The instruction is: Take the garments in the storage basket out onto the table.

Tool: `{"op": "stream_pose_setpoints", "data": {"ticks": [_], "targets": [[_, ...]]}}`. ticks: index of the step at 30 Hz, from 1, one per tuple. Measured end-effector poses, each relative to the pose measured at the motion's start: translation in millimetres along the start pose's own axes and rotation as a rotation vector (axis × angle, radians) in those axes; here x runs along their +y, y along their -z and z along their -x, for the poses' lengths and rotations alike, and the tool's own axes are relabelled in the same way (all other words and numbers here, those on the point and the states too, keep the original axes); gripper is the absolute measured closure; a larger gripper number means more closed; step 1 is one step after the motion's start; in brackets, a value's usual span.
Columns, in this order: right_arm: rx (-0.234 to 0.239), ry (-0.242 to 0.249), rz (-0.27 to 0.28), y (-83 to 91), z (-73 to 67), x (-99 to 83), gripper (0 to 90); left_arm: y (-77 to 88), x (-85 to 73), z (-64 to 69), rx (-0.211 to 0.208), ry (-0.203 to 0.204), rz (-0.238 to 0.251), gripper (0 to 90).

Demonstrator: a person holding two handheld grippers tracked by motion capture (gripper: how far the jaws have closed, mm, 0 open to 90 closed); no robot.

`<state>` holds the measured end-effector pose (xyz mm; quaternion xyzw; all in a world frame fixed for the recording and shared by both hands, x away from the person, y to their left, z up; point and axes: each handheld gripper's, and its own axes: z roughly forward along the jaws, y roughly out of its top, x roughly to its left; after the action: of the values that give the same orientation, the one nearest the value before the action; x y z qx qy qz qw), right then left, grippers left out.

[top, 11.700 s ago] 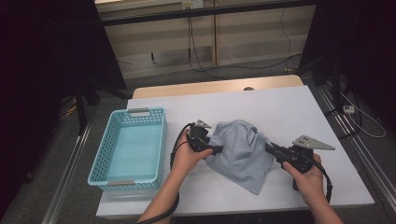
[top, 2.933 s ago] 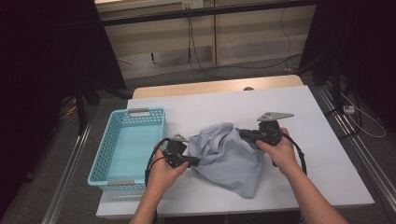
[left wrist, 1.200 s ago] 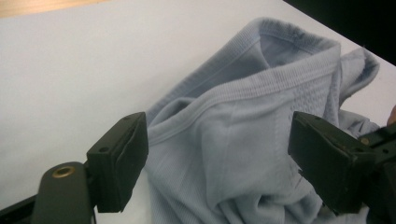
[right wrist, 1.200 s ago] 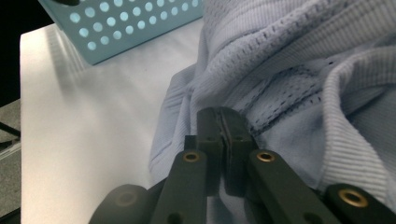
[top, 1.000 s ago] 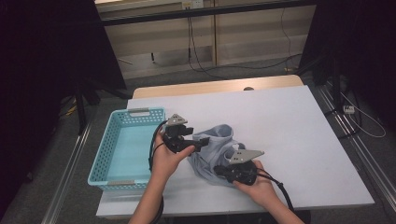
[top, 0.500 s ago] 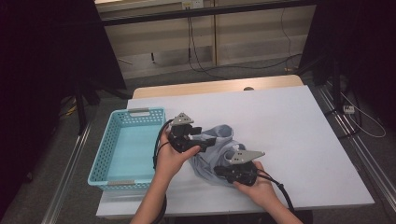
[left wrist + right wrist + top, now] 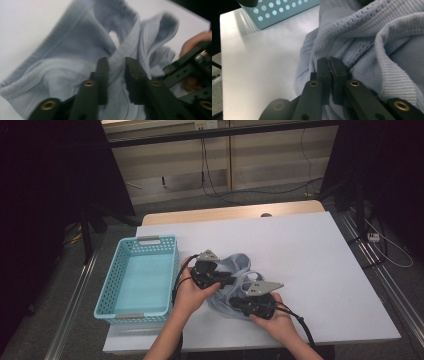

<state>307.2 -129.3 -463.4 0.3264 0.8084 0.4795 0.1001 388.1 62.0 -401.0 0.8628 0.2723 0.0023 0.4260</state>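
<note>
Blue-grey cloth (image 7: 235, 285) being bunched up beside the basket (image 7: 137, 277).
Right gripper (image 7: 330, 65) is clamped on a fold at the cloth's near edge; left gripper (image 7: 117, 75) has just been closing — a ribbed hem sits between its jaws, pinched or nearly so. Next, likely: firm that grip, then lift both together toward the basket, left of the left gripper.

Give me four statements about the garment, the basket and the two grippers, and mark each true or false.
1. The light blue garment lies bunched on the white table. True.
2. The garment sits inside the turquoise basket. False: it lies on the table beside the basket.
3. The right gripper is shut on a fold of the garment. True.
4. The left gripper hangs away from the garment. False: its jaws, just closing, have a ribbed fold between them.
</note>
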Motion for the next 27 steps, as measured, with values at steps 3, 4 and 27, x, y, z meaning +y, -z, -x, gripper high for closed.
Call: {"op": "stream_pose_setpoints", "data": {"ticks": [3, 4, 27], "targets": [[-0.012, 0.017, -0.001, 1.2, -0.8, 0.5, 87.6, -2.3, -3.3, -2.1, -0.009, 0.036, -0.027, 85.9], [-0.012, 0.017, -0.001, 1.7, -0.7, 0.5, 87.5, -2.5, -4.3, -2.9, -0.002, 0.040, -0.038, 88.2], [-0.091, -0.033, 0.047, 48.1, 20.0, 11.8, 67.4, -1.0, -18.4, -15.2, 0.017, 0.150, -0.072, 90.0]]}}
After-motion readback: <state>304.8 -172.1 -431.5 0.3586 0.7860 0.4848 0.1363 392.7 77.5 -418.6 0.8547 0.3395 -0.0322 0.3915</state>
